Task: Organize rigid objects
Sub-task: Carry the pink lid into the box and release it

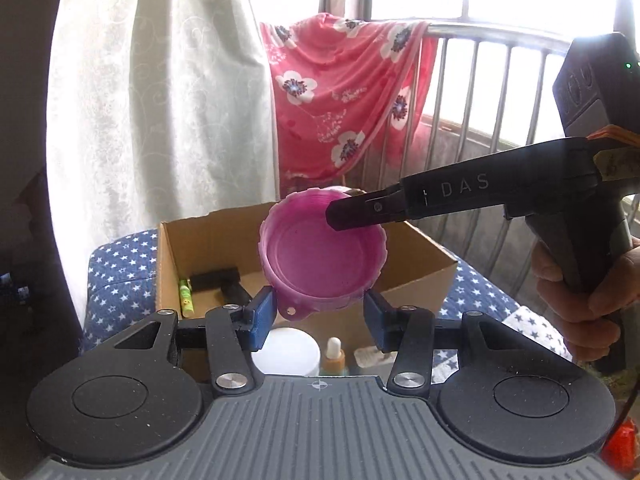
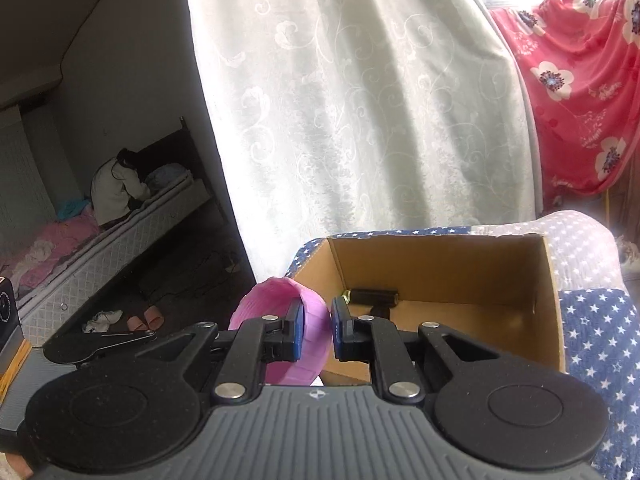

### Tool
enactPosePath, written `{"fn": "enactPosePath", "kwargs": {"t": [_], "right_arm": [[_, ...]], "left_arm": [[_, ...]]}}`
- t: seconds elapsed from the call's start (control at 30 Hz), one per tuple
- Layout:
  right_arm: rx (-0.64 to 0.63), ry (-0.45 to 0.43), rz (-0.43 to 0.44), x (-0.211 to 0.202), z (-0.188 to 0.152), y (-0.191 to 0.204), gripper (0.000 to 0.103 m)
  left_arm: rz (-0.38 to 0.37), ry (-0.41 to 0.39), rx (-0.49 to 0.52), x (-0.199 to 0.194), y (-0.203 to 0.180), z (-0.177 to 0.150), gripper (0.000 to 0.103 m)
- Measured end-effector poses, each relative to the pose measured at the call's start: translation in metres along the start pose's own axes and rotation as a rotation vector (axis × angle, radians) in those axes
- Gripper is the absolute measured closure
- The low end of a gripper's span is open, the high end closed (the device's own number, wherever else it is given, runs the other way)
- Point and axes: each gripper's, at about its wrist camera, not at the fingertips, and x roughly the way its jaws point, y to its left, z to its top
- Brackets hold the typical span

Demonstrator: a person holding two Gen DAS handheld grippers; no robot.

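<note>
Right gripper [image 2: 317, 330] pinched pink bowl [image 1: 322, 250] wall, bowl tilted above cardboard box [image 1: 416, 276]. Left gripper [image 1: 319, 322] spread wide, bowl between pads at 12 o'clock; contact unclear.

We see a pink ribbed plastic bowl [image 1: 320, 256] tilted in the air above the open brown cardboard box [image 1: 420, 276].

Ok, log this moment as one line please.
right gripper: shut on wall of ribbed pink plastic bowl | left gripper: open beside bowl | bowl: over open brown cardboard box
</note>
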Motion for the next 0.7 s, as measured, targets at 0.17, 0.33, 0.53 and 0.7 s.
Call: {"fn": "enactPosePath", "kwargs": {"t": [0.17, 0.33, 0.53, 0.7], "right_arm": [[0.063, 0.182, 0.051, 0.084, 0.032, -0.023, 0.088], [0.178, 0.347, 0.081, 0.156, 0.033, -0.054, 0.088], [0.254, 0.464, 0.083, 0.200, 0.022, -0.080, 0.089], [0.245, 0.561, 0.061, 0.226, 0.009, -0.081, 0.089]], "left_arm": [[0.011, 0.150, -0.075, 0.046, 0.049, 0.014, 0.056], [0.014, 0.250, -0.132, 0.080, 0.083, 0.005, 0.056], [0.022, 0.254, -0.099, 0.092, 0.089, 0.003, 0.056], [0.025, 0.232, -0.086, 0.087, 0.093, 0.006, 0.055]]}}
